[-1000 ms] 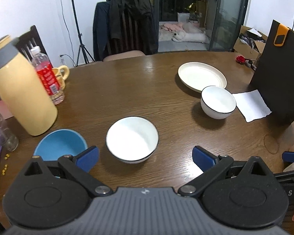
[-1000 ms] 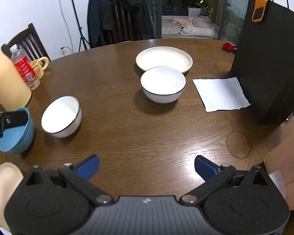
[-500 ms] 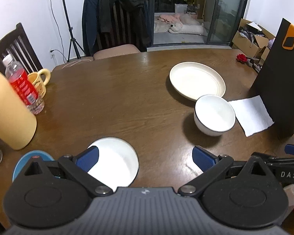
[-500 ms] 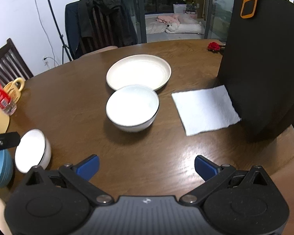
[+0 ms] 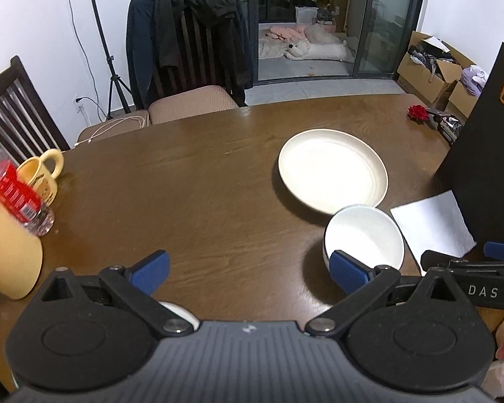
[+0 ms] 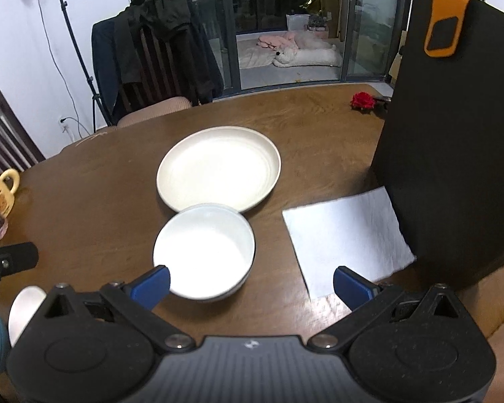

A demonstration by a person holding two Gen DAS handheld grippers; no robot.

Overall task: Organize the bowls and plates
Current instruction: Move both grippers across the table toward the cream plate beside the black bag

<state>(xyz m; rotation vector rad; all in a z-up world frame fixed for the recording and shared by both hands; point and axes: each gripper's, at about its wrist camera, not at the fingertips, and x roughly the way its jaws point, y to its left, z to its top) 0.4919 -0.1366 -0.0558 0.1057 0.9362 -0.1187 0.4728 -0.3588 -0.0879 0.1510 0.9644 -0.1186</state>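
White ceramic bowl with a dark rim (image 6: pixel 203 255) is seen at lower centre, touching the cream round plate (image 6: pixel 218 168). Right gripper (image 6: pixel 250 283) is spread wide and empty, like the left gripper (image 5: pixel 248 270). One finger should be lowered inside the rim, then closed gently.

Two matching handheld grippers, left gripper (image 5: pixel 248 270) and right gripper (image 6: pixel 250 282), each with a ribbed dark grey body, two round black hubs, black linkage arms on silver pivot screws, ridged blue fingertip pads (image 6: pixel 151 285), and white "DAS" lettering along one side.
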